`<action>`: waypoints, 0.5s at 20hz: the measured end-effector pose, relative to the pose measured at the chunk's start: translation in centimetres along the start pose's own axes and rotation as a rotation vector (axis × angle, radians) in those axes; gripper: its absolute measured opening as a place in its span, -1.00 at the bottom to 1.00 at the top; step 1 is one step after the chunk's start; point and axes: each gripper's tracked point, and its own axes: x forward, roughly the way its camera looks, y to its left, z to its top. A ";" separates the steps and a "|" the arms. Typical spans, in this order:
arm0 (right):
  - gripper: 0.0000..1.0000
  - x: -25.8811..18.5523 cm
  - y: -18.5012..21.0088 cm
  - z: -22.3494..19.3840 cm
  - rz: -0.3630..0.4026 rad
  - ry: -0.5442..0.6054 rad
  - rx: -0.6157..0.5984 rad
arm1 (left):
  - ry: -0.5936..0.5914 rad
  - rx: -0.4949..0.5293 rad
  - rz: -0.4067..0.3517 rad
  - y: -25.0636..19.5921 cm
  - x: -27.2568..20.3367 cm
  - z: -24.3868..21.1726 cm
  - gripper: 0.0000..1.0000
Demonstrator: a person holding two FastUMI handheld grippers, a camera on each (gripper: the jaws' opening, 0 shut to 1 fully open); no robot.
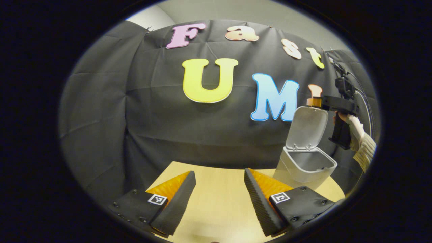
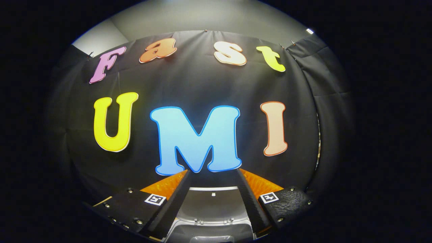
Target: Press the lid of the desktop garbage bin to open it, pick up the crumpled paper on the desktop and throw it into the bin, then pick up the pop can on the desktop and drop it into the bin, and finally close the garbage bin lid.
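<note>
One bin [image 1: 303, 167], lid [image 1: 308, 128] up; your right gripper [image 1: 315, 101] hovers at the lid top, fingers spread, left gripper [image 1: 219, 194] released over the table [image 1: 216, 209].

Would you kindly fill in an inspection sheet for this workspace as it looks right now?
Surface: light wooden table, bare where visible.
Job's things: white bin at the table's right end, lid standing open; inside looks empty from the left gripper view.
Clutter: nothing seen.
Grippers: left hand-held gripper open above the table, holding nothing; right hand-held gripper open, at the top edge of the raised lid, held by a gloved hand.
Cables: cables run from the right hand-held gripper.
Surroundings: black cloth wall behind.
</note>
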 end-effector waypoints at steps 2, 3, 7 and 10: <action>0.72 -0.3 0.0 -0.3 0.002 0.015 0.003 | 0.001 -0.007 0.003 0.2 -0.1 -0.1 1.00; 0.72 -0.8 0.0 -0.1 0.002 0.015 0.001 | 0.000 -0.009 0.002 0.2 -0.2 -0.2 0.92; 0.88 -4.0 -0.1 -1.1 -0.013 0.023 -0.033 | -0.015 -0.013 -0.005 0.2 -0.5 0.1 1.00; 0.92 -6.7 -0.1 -2.6 0.008 0.069 -0.024 | -0.023 -0.017 -0.029 -0.4 -0.6 0.2 1.00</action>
